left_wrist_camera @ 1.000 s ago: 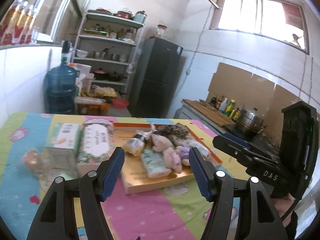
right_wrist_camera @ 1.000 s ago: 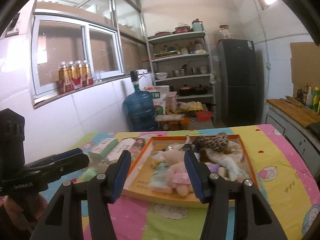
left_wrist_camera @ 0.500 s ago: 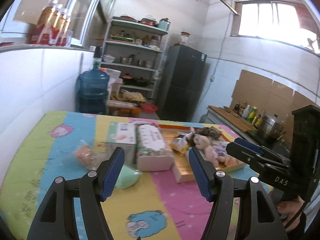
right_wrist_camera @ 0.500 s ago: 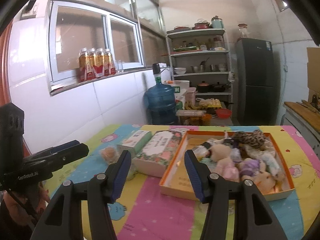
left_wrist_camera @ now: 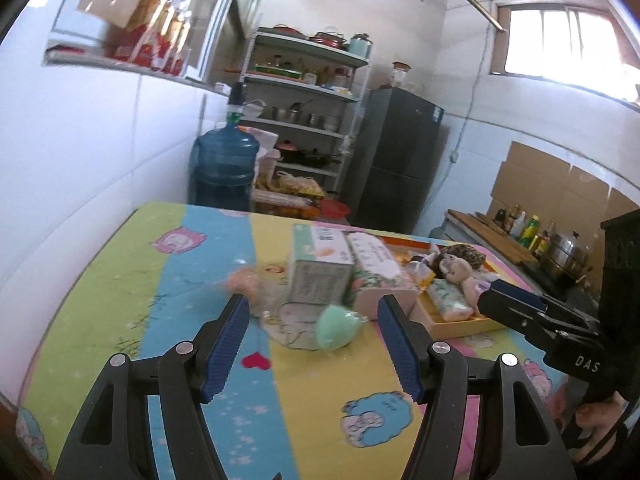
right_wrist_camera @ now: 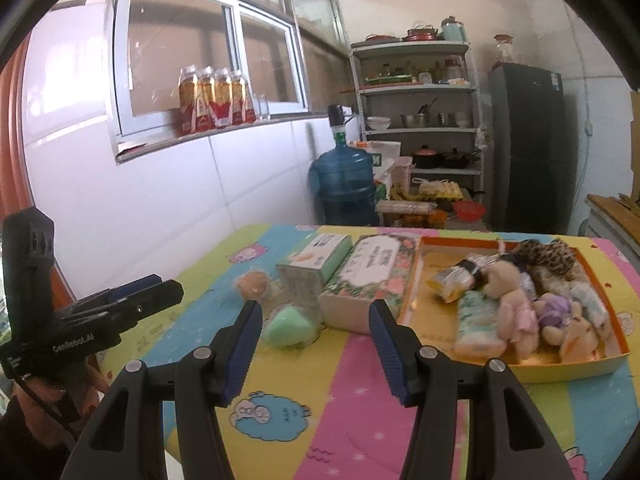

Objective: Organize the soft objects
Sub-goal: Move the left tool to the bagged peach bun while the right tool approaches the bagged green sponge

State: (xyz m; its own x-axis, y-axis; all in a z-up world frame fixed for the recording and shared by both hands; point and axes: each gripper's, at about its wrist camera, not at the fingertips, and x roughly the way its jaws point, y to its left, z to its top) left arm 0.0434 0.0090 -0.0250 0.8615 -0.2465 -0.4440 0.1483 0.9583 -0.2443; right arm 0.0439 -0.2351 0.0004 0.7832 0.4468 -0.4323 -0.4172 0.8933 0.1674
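Observation:
A green soft sponge in a clear bag [left_wrist_camera: 335, 327] [right_wrist_camera: 286, 326] and a peach soft ball in a clear bag [left_wrist_camera: 242, 282] [right_wrist_camera: 253, 285] lie on the colourful tablecloth. An orange tray [right_wrist_camera: 560, 368] [left_wrist_camera: 460, 325] on the right holds several plush toys and soft packs. My left gripper [left_wrist_camera: 314, 346] is open and empty, just short of the green sponge. My right gripper [right_wrist_camera: 316, 350] is open and empty, above the cloth in front of the floral tissue pack [right_wrist_camera: 370, 276].
A green tissue box [left_wrist_camera: 320, 266] [right_wrist_camera: 314, 266] and the floral tissue pack [left_wrist_camera: 378, 276] stand between the loose items and the tray. A white tiled wall runs along the table's left side. A water jug [right_wrist_camera: 344, 188], shelves and a fridge stand behind.
Both grippers have swung left, away from the tray toward the loose bagged sponge and ball. Both stayed open and empty.

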